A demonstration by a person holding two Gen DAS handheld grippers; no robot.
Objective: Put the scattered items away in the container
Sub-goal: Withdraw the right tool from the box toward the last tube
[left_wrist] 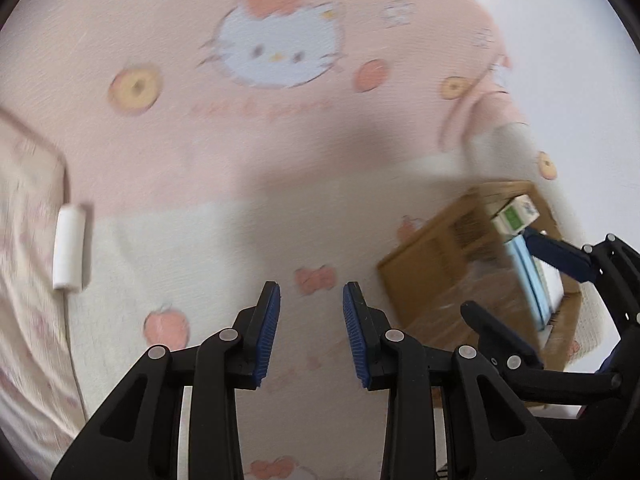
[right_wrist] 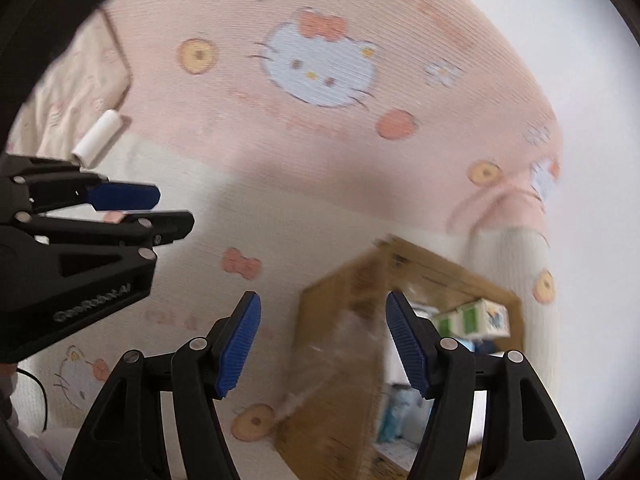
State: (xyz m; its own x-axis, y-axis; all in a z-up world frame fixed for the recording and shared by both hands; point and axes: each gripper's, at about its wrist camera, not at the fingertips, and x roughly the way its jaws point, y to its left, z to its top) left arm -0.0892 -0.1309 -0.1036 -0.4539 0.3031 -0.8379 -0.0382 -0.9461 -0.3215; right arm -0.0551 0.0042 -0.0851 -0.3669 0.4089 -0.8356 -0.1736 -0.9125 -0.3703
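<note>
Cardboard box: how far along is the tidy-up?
Mostly done, by the look of it. The cardboard box already holds a green-and-white carton and some blue-and-white packs. Nothing is in hand: the left hand-held gripper and the right hand-held gripper are both open and empty. Left to do: the white roll lies out on the blanket, apart from the box.

Your cardboard box point(right_wrist: 404, 280) sits open with a green-and-white carton point(right_wrist: 474, 320) and blue packets inside, while a white roll point(left_wrist: 69, 248) lies well apart on the bedding.
</note>
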